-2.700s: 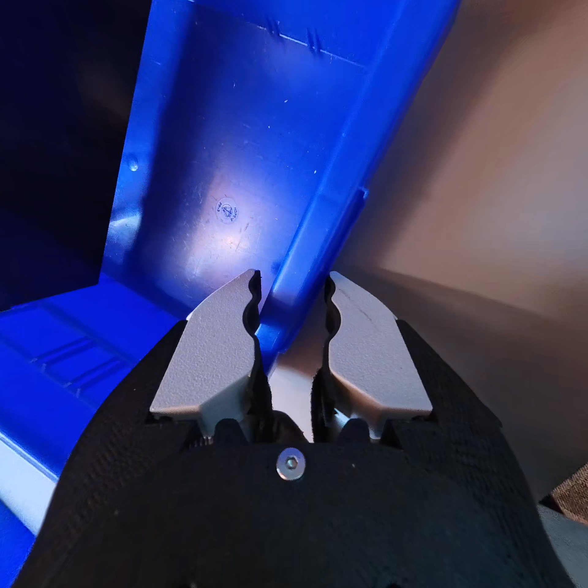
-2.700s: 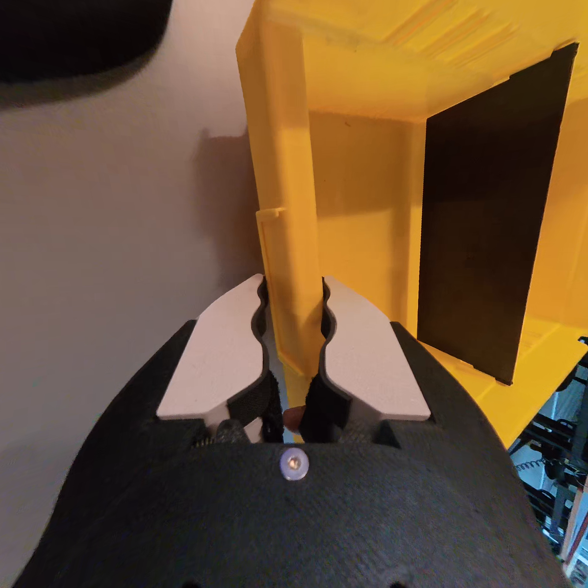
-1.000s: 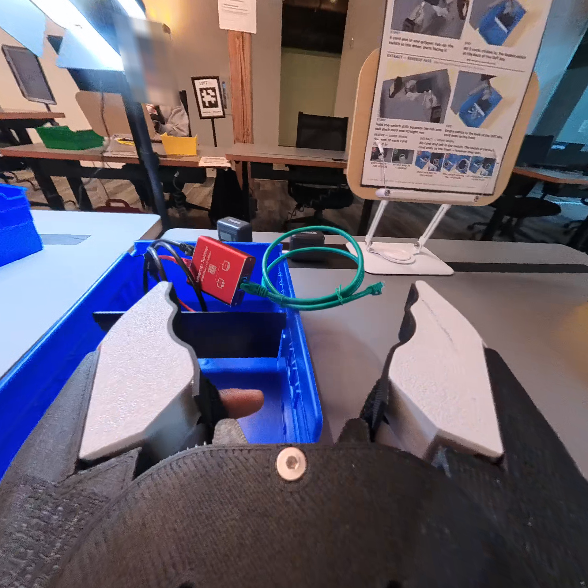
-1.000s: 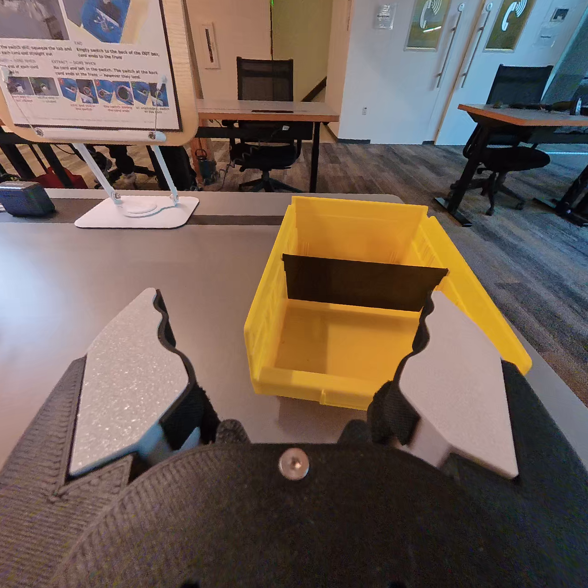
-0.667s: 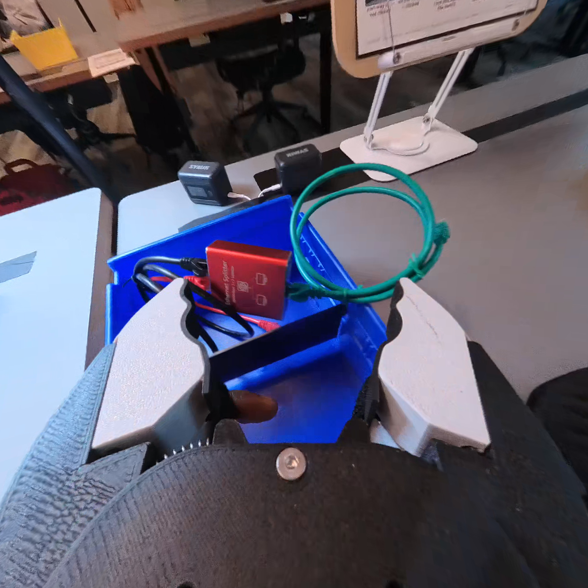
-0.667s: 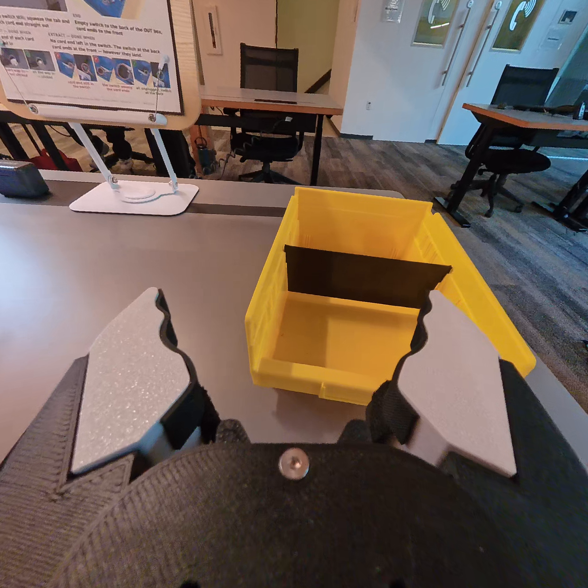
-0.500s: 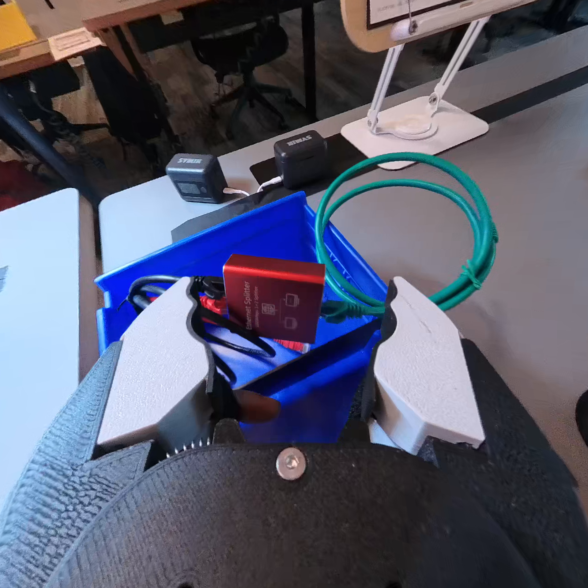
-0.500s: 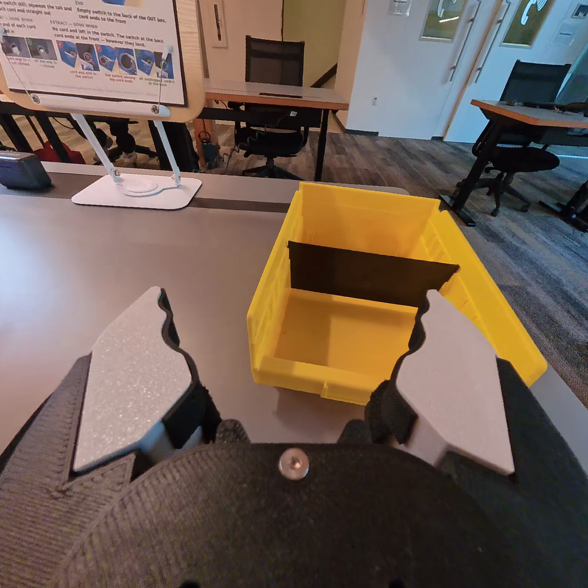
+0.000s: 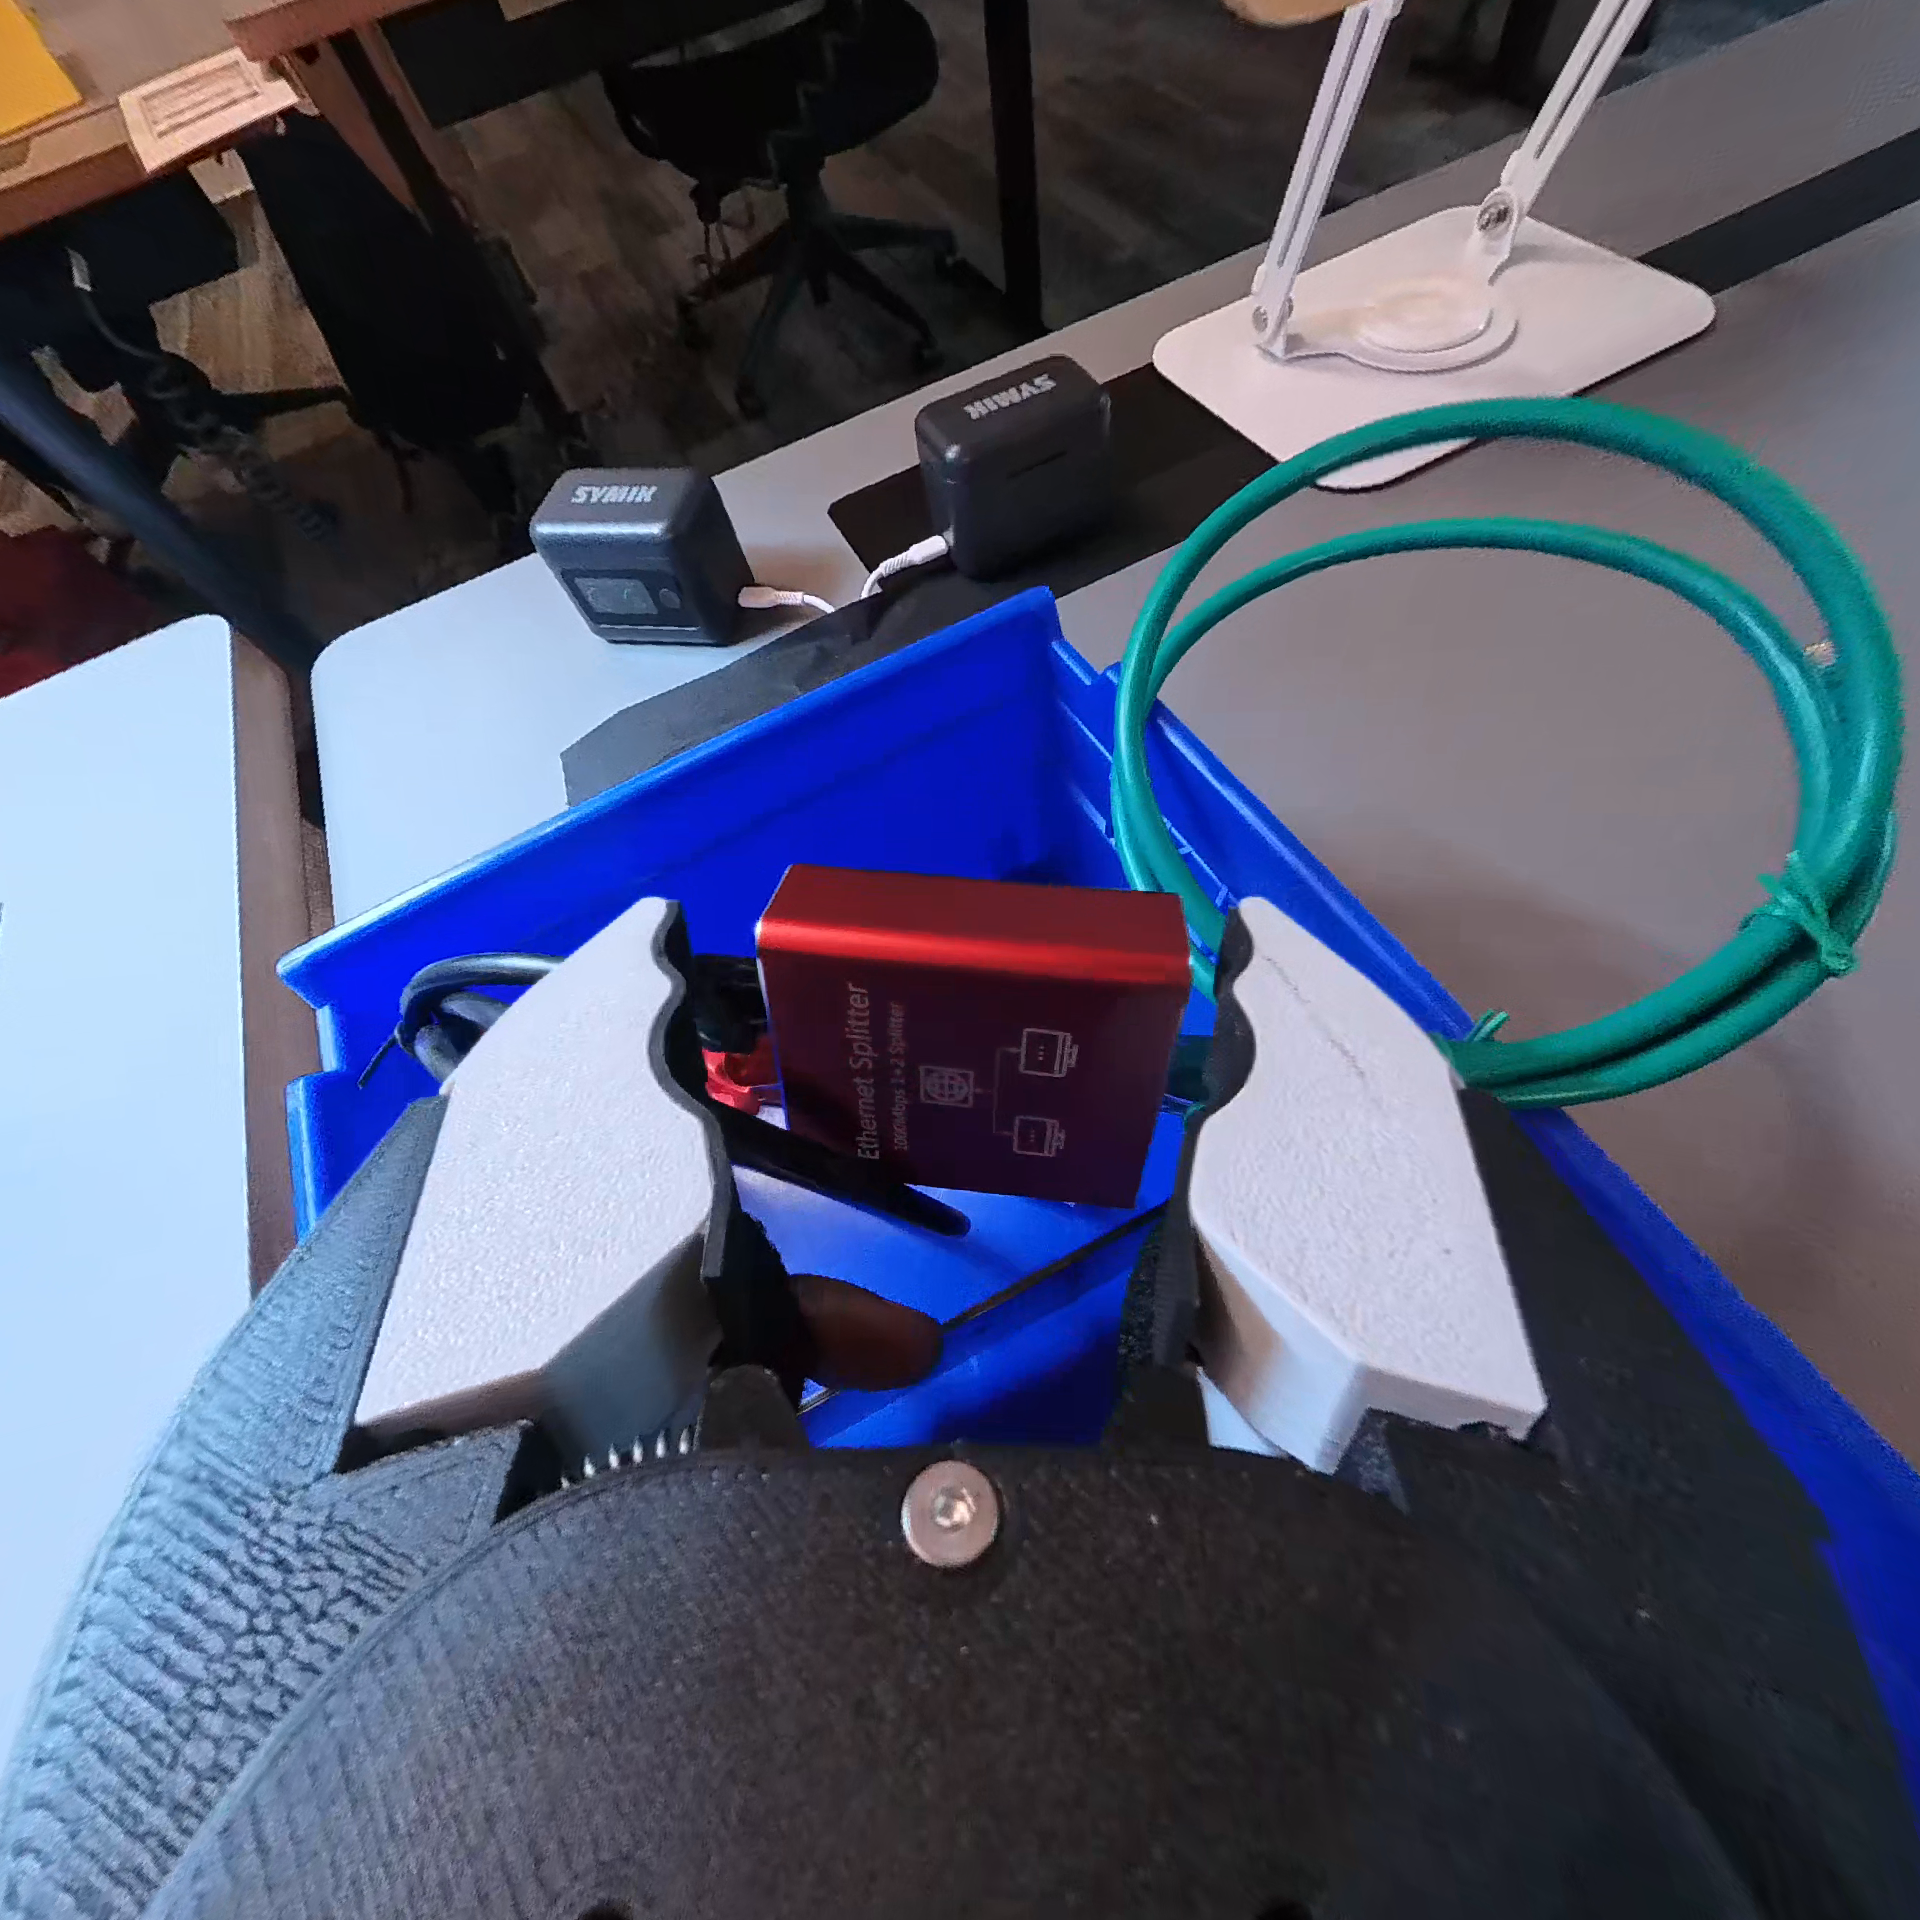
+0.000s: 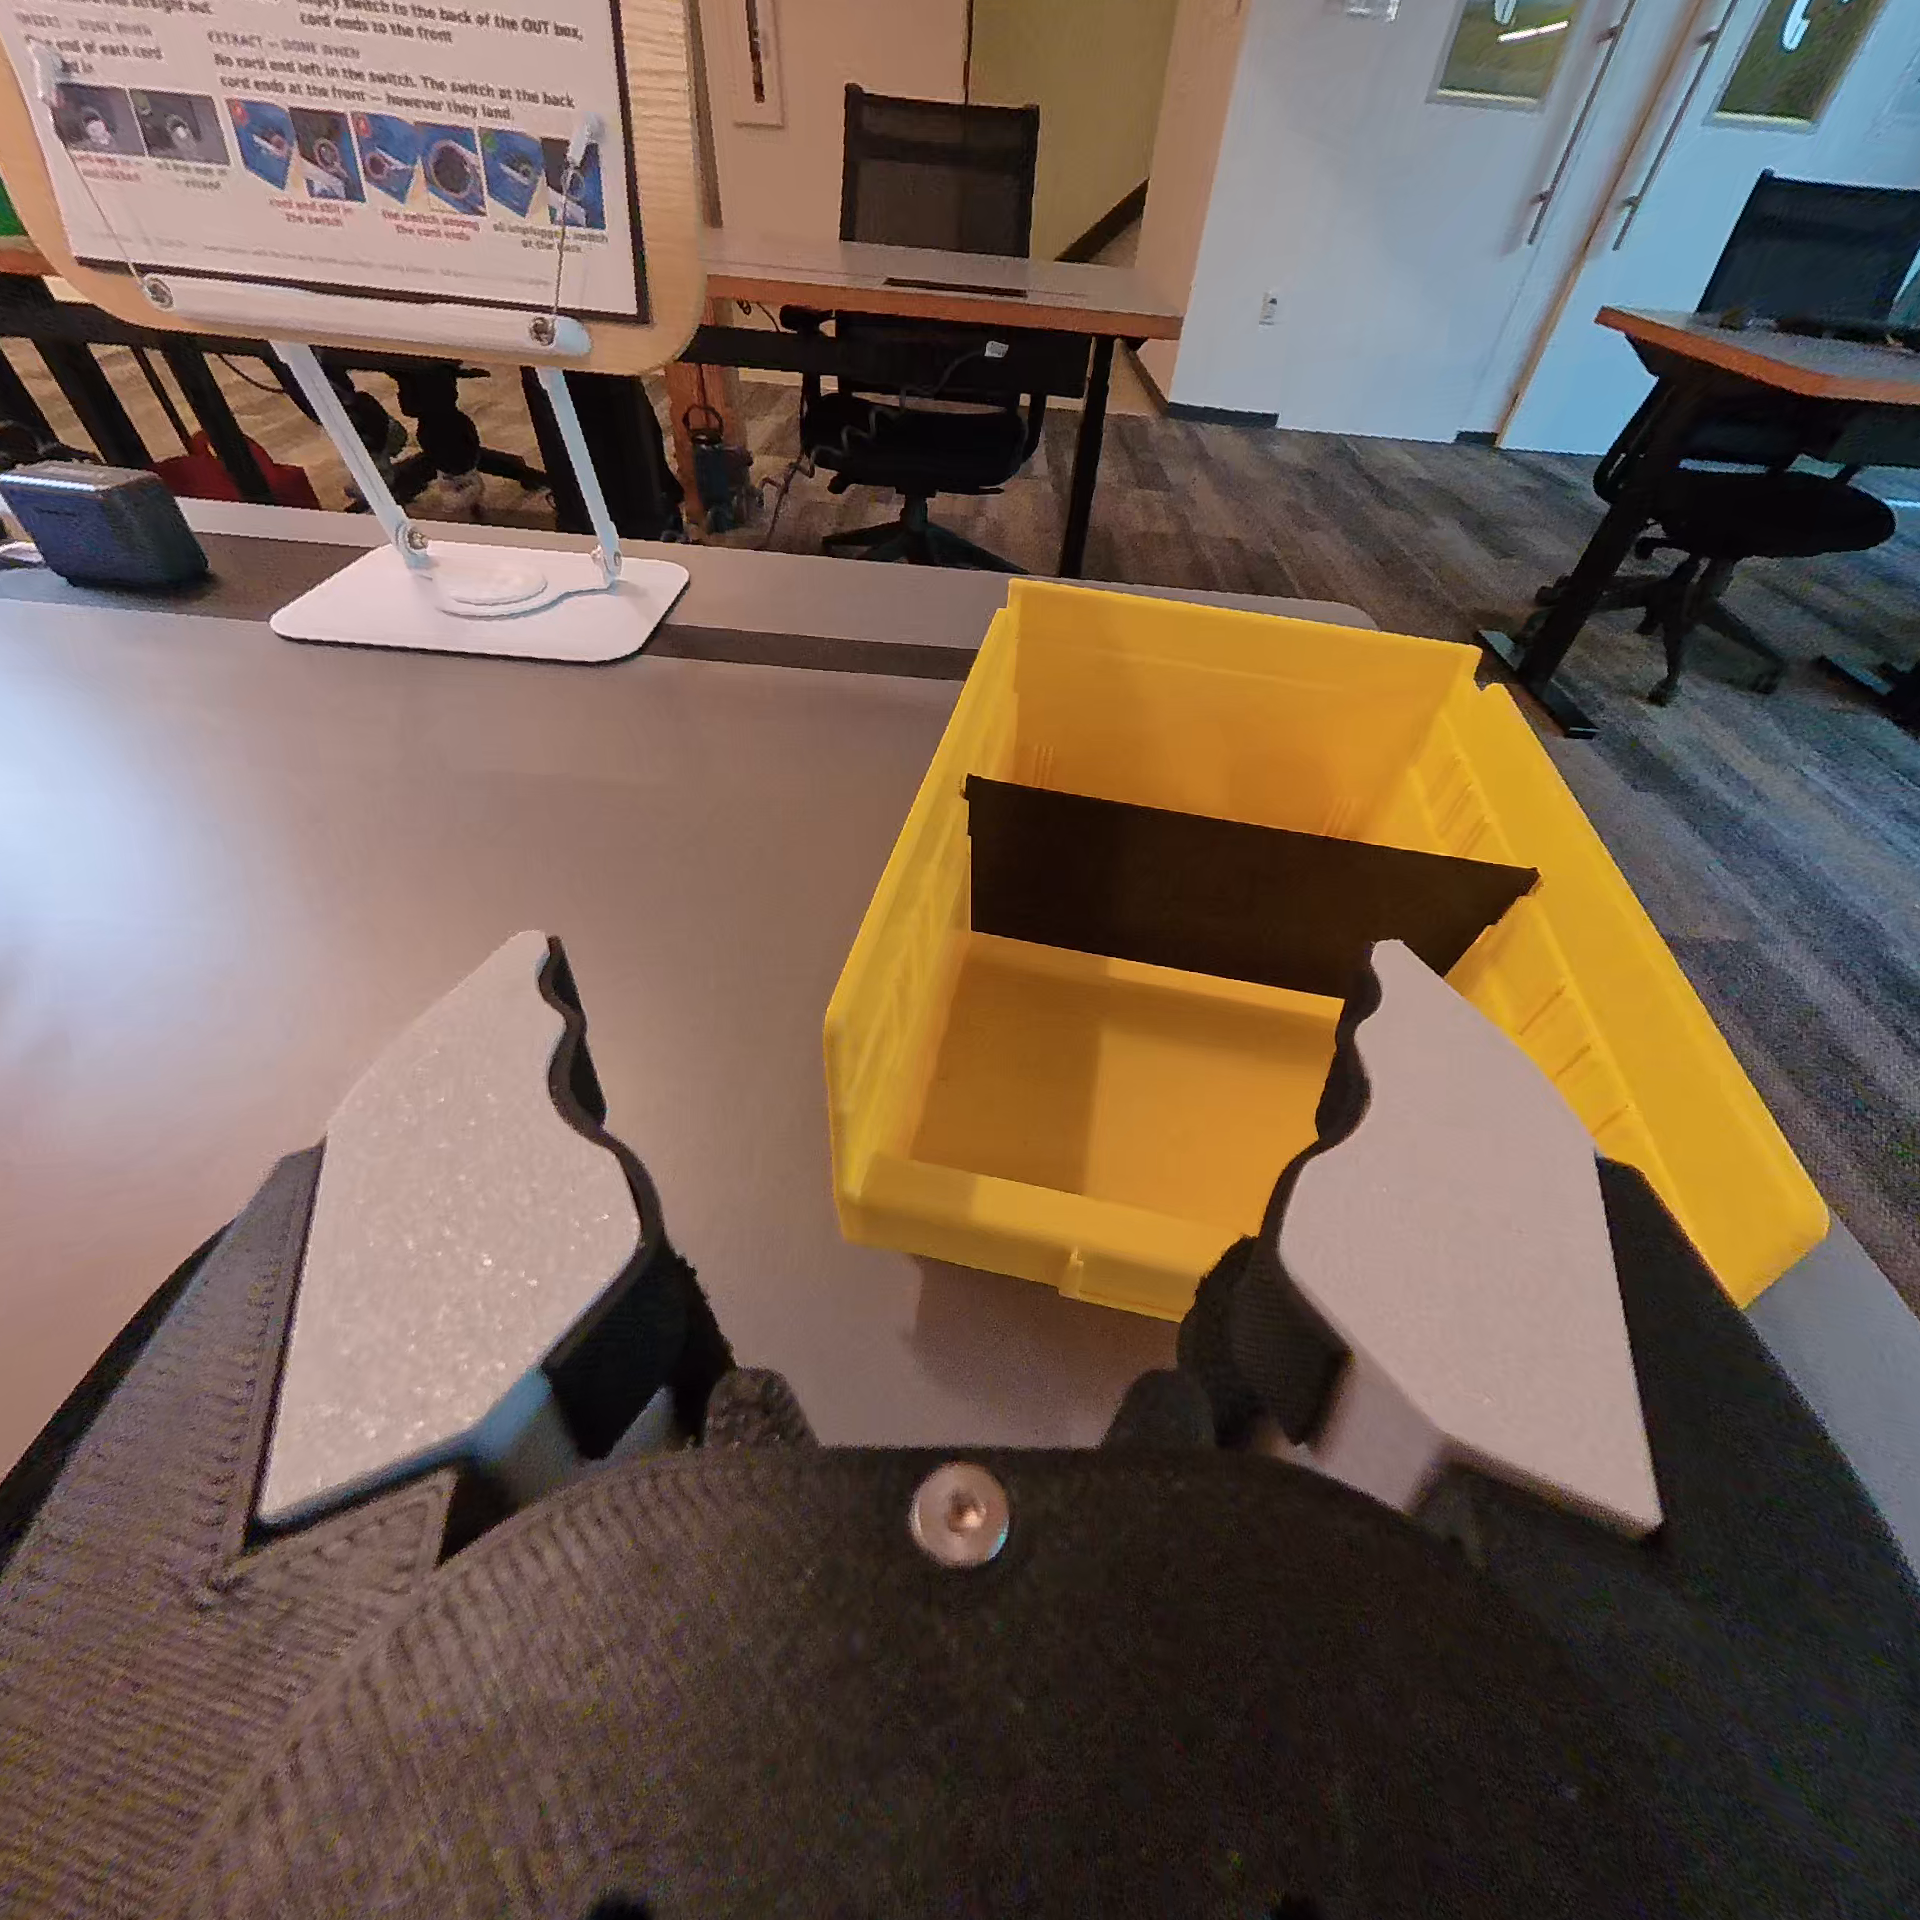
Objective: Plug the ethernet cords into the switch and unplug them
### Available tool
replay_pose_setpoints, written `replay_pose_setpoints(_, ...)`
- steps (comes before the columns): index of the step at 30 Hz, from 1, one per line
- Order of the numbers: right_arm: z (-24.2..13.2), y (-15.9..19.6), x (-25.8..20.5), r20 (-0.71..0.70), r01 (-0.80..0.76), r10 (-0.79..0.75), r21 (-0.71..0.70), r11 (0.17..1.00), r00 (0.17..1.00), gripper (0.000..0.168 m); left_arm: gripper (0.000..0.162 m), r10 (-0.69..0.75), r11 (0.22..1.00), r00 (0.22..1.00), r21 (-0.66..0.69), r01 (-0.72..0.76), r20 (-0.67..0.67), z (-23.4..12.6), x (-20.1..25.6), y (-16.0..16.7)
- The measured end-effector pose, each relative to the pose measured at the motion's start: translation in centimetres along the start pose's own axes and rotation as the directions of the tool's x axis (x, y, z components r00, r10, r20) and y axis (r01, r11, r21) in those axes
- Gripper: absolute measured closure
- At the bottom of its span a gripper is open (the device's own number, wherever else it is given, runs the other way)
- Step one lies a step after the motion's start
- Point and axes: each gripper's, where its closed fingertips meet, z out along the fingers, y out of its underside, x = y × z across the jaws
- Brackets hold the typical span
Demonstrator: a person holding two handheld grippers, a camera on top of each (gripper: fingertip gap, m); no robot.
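Observation:
In the left wrist view a red switch (image 9: 966,1039) lies tilted in the back compartment of a blue bin (image 9: 831,748). A coiled green ethernet cord (image 9: 1818,727) runs from the switch's right side over the bin wall onto the grey table. A black cord (image 9: 457,987) and a red cord end (image 9: 732,1075) lie left of the switch. My left gripper (image 9: 951,925) is open, one finger on each side of the switch, not clamping it. My right gripper (image 10: 961,951) is open and empty above the table, just left of an empty yellow bin (image 10: 1039,1216).
A black divider (image 10: 1226,894) crosses the yellow bin, and another divider (image 9: 1049,1278) crosses the blue bin. A white stand base (image 9: 1434,322) holding an instruction board (image 10: 343,156) and two small black boxes (image 9: 634,551) (image 9: 1013,457) sit at the table's back. A person's fingertip (image 9: 862,1345) shows behind the left finger.
Both grippers let go of the bin walls and opened. The left gripper then moved forward and down over the blue bin, its fingers narrowing around the switch. The right gripper barely moved.

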Motion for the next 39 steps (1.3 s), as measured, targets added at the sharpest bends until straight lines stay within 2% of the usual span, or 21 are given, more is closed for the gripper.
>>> replay_pose_setpoints(2,0.0,-0.1,0.0,-0.002,0.005,-0.005,0.001,1.0,1.0,0.033,0.071,0.007,1.0,1.0,-0.004,-0.007,-0.008,0.2,0.1,0.2)
replay_pose_setpoints(4,-0.1,-0.2,0.0,-0.003,0.004,-0.004,0.006,1.0,1.0,0.034,0.086,0.015,1.0,1.0,0.002,-0.015,-0.025,0.2,0.3,0.2)
replay_pose_setpoints(9,-0.1,-0.2,0.1,-0.004,0.007,-0.007,0.005,1.0,1.0,0.036,0.087,0.035,0.999,0.999,0.033,-0.035,0.005,-0.4,0.5,-0.6)
replay_pose_setpoints(13,-0.1,-0.2,-0.2,0.001,0.02,-0.02,0.0,1.0,1.0,0.037,0.087,0.063,0.99,0.997,0.124,-0.068,0.041,-1.9,1.5,-3.4)
replay_pose_setpoints(19,0.0,-0.4,-0.9,0.022,0.028,-0.028,0.005,1.0,0.999,0.038,0.087,0.126,0.944,0.986,0.292,-0.154,0.113,-5.6,4.4,-9.7)
replay_pose_setpoints(25,-0.3,-0.8,-1.6,0.042,0.044,-0.045,0.02,0.999,0.998,0.038,0.087,0.249,0.879,0.957,0.381,-0.287,0.147,-8.2,11.5,-13.8)
replay_pose_setpoints(31,-0.7,-1.9,-3.3,0.099,0.068,-0.074,0.058,0.996,0.992,0.04,0.088,0.406,0.771,0.895,0.456,-0.445,0.186,-9.2,20.5,-14.8)
replay_pose_setpoints(36,-0.8,-2.4,-5.3,0.174,0.105,-0.114,0.063,0.992,0.978,0.05,0.087,0.571,0.653,0.777,0.426,-0.626,0.265,-8.5,26.9,-13.7)
replay_pose_setpoints(39,-1.0,-3.5,-8.2,0.278,0.087,-0.114,0.106,0.991,0.954,0.063,0.088,0.66,0.559,0.67,0.375,-0.74,0.338,-7.7,29.8,-12.9)
